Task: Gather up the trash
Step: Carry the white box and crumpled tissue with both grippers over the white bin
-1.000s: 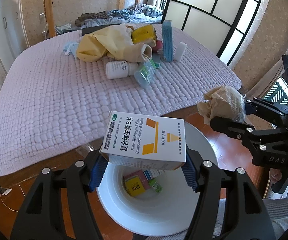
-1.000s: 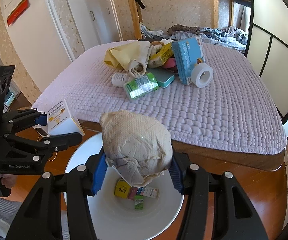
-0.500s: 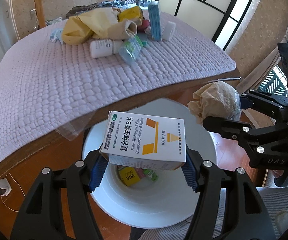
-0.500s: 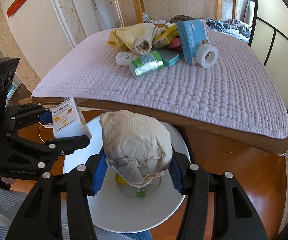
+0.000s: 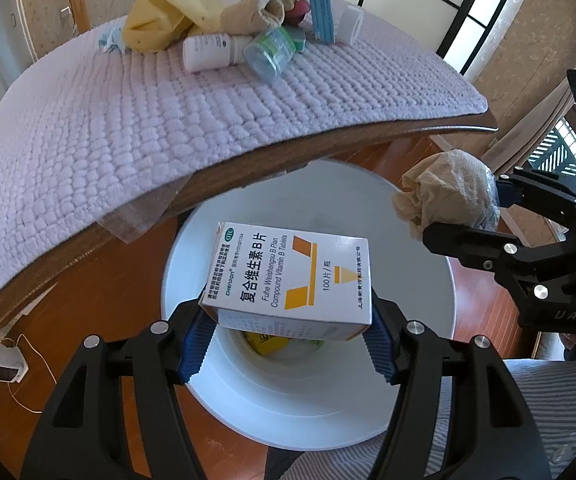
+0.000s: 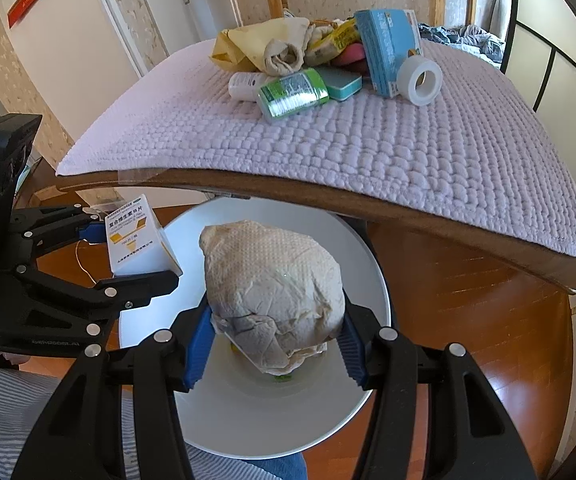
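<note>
My left gripper (image 5: 288, 336) is shut on a white and orange vitamin B box (image 5: 292, 280) and holds it over the open white trash bin (image 5: 420, 396). My right gripper (image 6: 273, 344) is shut on a crumpled beige paper wad (image 6: 271, 284), also over the bin (image 6: 247, 416). Each gripper shows in the other's view: the right one with the wad (image 5: 448, 196), the left one with the box (image 6: 135, 240). Small packets lie at the bin's bottom (image 5: 265, 344), mostly hidden.
A table with a lilac quilted cover (image 5: 107, 128) stands behind the bin, its wooden edge (image 6: 408, 216) overhanging it. On it lies a pile: white bottle (image 5: 207, 52), green jar (image 6: 292, 94), blue box (image 6: 388, 48), tape roll (image 6: 420, 80), yellow bag (image 5: 167, 20). Wooden floor surrounds the bin.
Both grippers have dropped lower and tilted down toward the bin, still holding their items. The table top has moved up in both views and the bin fills more of them.
</note>
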A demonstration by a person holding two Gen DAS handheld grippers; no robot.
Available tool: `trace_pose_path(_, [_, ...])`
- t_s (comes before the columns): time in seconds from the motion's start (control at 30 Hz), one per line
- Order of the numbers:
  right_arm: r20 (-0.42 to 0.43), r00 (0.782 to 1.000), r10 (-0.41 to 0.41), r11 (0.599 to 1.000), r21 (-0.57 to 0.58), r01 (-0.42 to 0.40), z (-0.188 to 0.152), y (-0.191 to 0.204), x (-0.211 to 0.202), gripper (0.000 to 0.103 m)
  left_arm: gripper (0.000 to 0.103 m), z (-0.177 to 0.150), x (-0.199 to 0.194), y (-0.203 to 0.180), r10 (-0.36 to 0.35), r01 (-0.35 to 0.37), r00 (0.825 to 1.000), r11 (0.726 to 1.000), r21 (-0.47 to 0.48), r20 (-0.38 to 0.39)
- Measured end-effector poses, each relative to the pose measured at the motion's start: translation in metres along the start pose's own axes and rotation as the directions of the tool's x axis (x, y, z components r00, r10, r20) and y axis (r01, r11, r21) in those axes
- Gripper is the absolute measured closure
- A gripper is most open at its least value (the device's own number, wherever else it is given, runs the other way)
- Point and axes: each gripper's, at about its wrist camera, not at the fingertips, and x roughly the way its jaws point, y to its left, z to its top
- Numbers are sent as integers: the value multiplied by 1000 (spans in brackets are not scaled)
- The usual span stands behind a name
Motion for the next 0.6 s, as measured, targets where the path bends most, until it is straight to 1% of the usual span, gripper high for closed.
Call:
trace_pose_path(0.23, [-21,1000,-1,1000,8,1,0,1,15,50,37,-5,8,5,9,-9,1000,1000,-9,-21])
trace_pose_path(0.6, [-35,999,2,1000,7,-2,1,1,28,50,37,-10,24,-3,25,-26,999,999,-20,-44])
